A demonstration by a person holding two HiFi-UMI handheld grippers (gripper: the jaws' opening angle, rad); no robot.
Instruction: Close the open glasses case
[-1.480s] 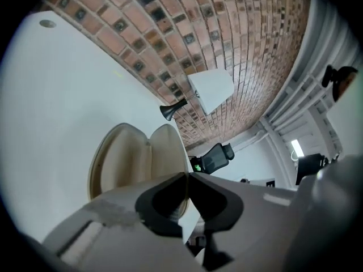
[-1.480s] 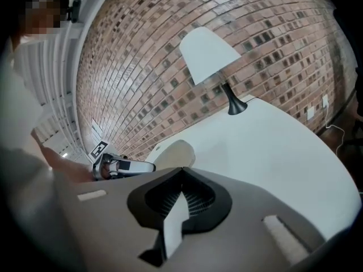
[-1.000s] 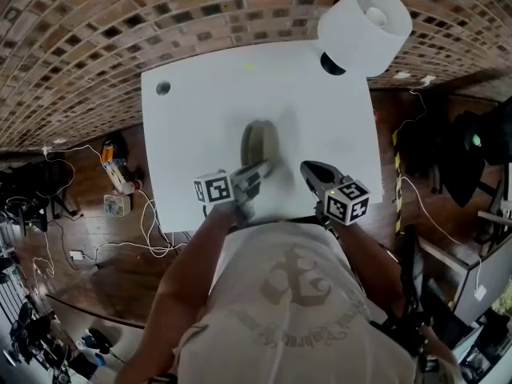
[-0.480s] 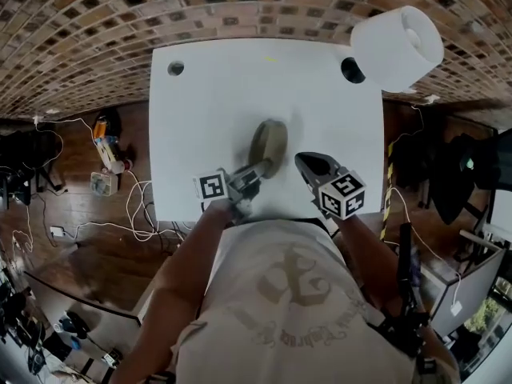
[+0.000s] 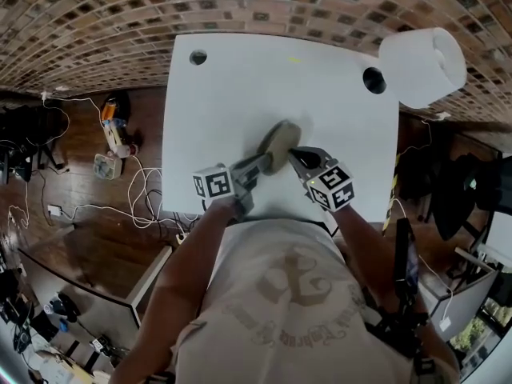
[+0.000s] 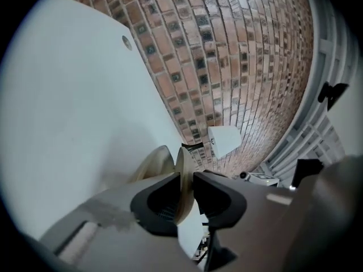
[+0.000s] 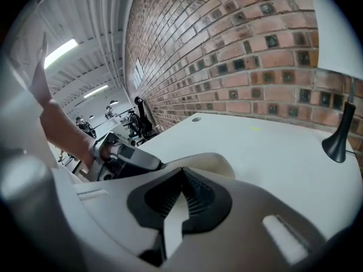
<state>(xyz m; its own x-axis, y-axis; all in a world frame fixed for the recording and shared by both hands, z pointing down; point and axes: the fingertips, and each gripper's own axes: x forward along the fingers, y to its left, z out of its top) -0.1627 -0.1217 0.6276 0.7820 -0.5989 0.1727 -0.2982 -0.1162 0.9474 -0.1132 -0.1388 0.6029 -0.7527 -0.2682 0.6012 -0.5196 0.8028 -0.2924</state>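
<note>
A tan oval glasses case [image 5: 280,141] lies near the middle of the white table [image 5: 232,94], its two shells a little apart. My left gripper [image 5: 262,163] reaches it from the near left. In the left gripper view, one thin shell edge [image 6: 183,171] stands between the jaws of that gripper [image 6: 184,194], which are opening, with a dark gap beside it. The other shell [image 6: 153,163] shows just left. My right gripper [image 5: 294,154] has its tips at the case's right side. In the right gripper view its jaws [image 7: 181,177] meet, with the case [image 7: 212,162] just beyond.
A lamp with a white shade [image 5: 422,66] and dark base [image 5: 374,80] stands at the table's far right corner. A cable hole [image 5: 198,57] is at the far left corner. Cables and small items [image 5: 112,146] lie on the wooden floor left of the table.
The right gripper has swung in from the right and rolled, so its tips now meet the case. The left gripper has pushed forward at the case's near end.
</note>
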